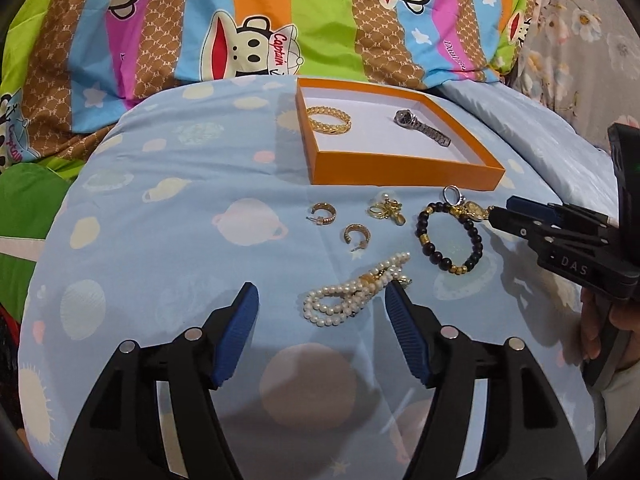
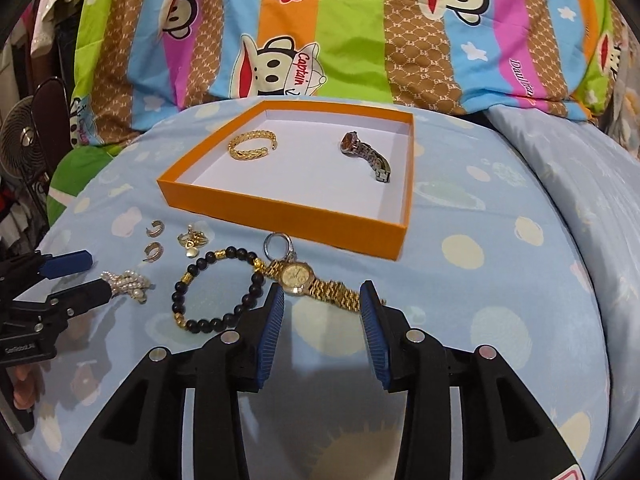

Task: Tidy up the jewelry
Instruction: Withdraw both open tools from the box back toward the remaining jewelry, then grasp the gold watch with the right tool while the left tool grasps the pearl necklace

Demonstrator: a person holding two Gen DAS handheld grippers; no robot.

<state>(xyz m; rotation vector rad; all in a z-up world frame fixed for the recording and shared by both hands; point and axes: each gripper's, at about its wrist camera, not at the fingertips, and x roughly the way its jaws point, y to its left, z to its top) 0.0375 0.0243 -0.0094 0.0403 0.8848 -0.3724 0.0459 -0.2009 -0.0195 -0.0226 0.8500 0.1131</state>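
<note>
Orange box [image 2: 280, 208] holds one gold bangle [image 2: 252, 144], one silver watch [image 2: 366, 156]; two hoop earrings [image 2: 154, 238] outside; left gripper [image 1: 322, 298] and right gripper [image 2: 322, 294] both gape, gripping nothing.

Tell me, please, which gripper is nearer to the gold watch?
The right gripper: its open fingers straddle the gold watch. The left gripper is off to the left, at the pearl bracelet.
</note>
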